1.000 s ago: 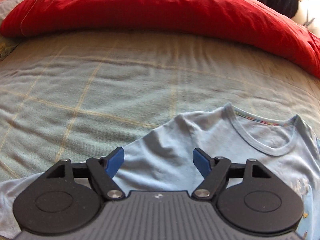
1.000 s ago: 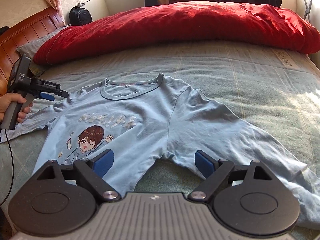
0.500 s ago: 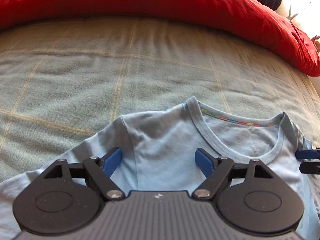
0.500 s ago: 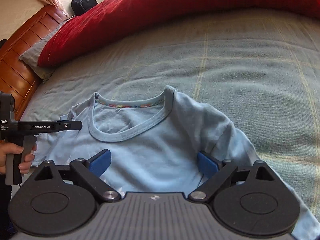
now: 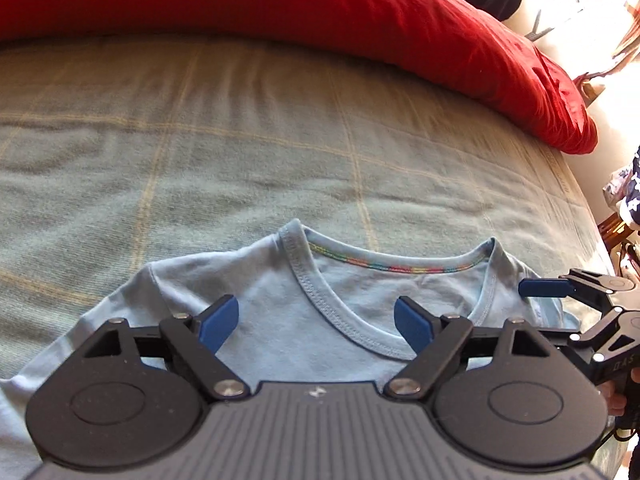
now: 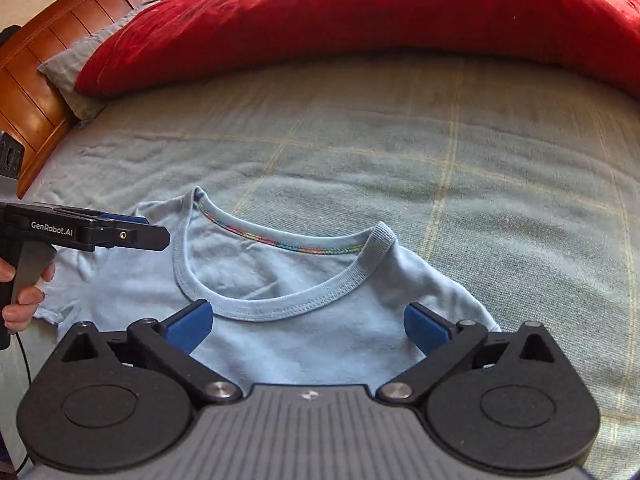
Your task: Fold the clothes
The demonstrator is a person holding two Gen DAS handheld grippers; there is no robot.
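Presently both tongs are standing apart, gripping nothing: the left tongs (image 5: 316, 326) are hovering over the light-blue shirt (image 6: 288, 280) near its left shoulder, the right tongs (image 6: 308, 326) just below its collar (image 6: 288, 308). Whether they are touching cloth is unclear. The shirt is lying flat on the bed (image 6: 440, 168), before a red duvet (image 6: 360, 12).
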